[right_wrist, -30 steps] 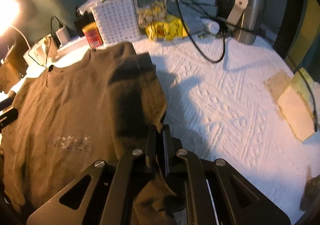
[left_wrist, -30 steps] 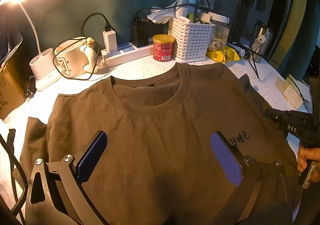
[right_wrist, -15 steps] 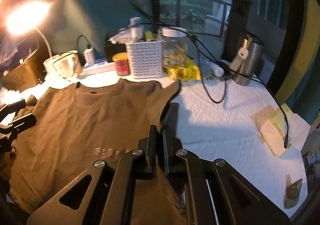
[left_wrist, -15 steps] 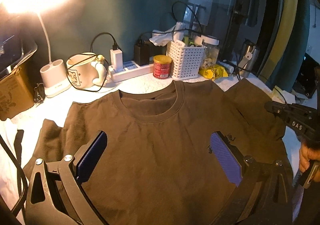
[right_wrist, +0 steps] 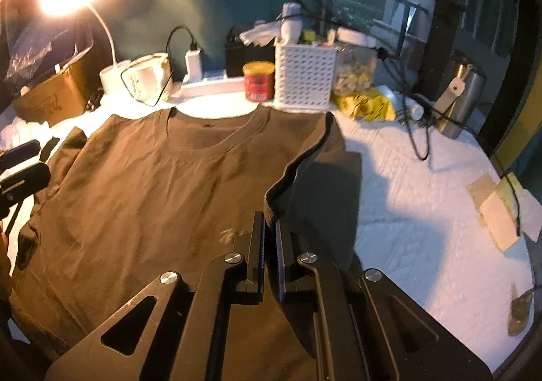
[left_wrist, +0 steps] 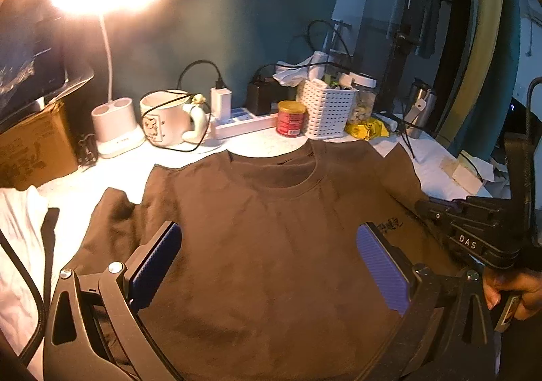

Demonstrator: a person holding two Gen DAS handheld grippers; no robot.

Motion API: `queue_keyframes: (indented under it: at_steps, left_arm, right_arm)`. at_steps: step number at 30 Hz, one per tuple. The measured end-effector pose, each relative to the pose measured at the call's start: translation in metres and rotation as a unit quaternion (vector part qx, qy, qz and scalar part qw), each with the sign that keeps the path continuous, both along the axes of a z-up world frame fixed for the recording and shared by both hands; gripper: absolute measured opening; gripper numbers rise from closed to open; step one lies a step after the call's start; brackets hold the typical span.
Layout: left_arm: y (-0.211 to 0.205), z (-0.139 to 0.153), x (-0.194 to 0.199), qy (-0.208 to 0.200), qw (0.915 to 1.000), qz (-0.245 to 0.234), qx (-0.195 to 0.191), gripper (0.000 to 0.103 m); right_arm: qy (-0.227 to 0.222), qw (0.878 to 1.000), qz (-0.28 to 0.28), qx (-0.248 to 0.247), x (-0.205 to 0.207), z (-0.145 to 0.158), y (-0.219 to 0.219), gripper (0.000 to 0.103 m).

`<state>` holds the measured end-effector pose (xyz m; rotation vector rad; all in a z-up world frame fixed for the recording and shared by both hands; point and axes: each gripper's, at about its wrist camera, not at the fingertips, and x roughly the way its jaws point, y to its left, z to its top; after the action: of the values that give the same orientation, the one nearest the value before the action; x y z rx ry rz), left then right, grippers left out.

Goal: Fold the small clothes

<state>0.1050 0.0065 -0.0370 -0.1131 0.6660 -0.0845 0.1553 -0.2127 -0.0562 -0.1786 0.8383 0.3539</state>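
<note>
Shirt is lying on the bench; right tongs are pinching its sleeve hem, left tongs are gaping wide, empty.

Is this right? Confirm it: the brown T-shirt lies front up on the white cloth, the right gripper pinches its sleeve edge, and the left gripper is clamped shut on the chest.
One part is wrong. The left gripper is open, its blue pads wide apart over the brown T-shirt, as the left wrist view shows. The right gripper does pinch the sleeve edge.
</note>
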Motion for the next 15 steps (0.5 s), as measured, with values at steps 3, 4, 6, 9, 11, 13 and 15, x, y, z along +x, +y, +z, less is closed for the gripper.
queue_keyframes:
  at_steps: [3, 4, 6, 9, 11, 13, 15]
  left_arm:
    - [0.006, -0.004, -0.003, 0.003, 1.0000, 0.005, -0.001, 0.102]
    - [0.008, -0.006, -0.004, 0.005, 1.0000, 0.006, -0.002, 0.102]
    - [0.012, -0.009, -0.005, 0.010, 0.9999, 0.009, -0.005, 0.102]
    - [0.013, -0.010, -0.006, 0.011, 0.9999, 0.008, -0.008, 0.102]
    - [0.013, -0.011, -0.007, 0.009, 0.9999, 0.004, -0.010, 0.102]
    - [0.013, -0.011, -0.008, 0.009, 0.9999, 0.002, -0.012, 0.102]
    - [0.014, -0.013, -0.009, 0.010, 0.9999, 0.003, -0.010, 0.102]
  right_arm:
    - [0.014, 1.000, 0.004, -0.005, -0.001, -0.011, 0.008, 0.007]
    - [0.019, 1.000, 0.006, -0.006, -0.001, -0.014, 0.010, 0.007]
    - [0.029, 0.999, 0.010, -0.006, -0.002, -0.020, 0.014, 0.007]
    - [0.048, 0.999, 0.019, -0.009, -0.003, -0.027, 0.020, 0.007]
    - [0.061, 0.998, 0.025, -0.012, -0.005, -0.032, 0.022, 0.007]
    - [0.074, 0.997, 0.032, -0.007, -0.005, -0.035, 0.024, 0.014]
    - [0.085, 0.996, 0.039, 0.007, -0.008, -0.034, 0.023, 0.026]
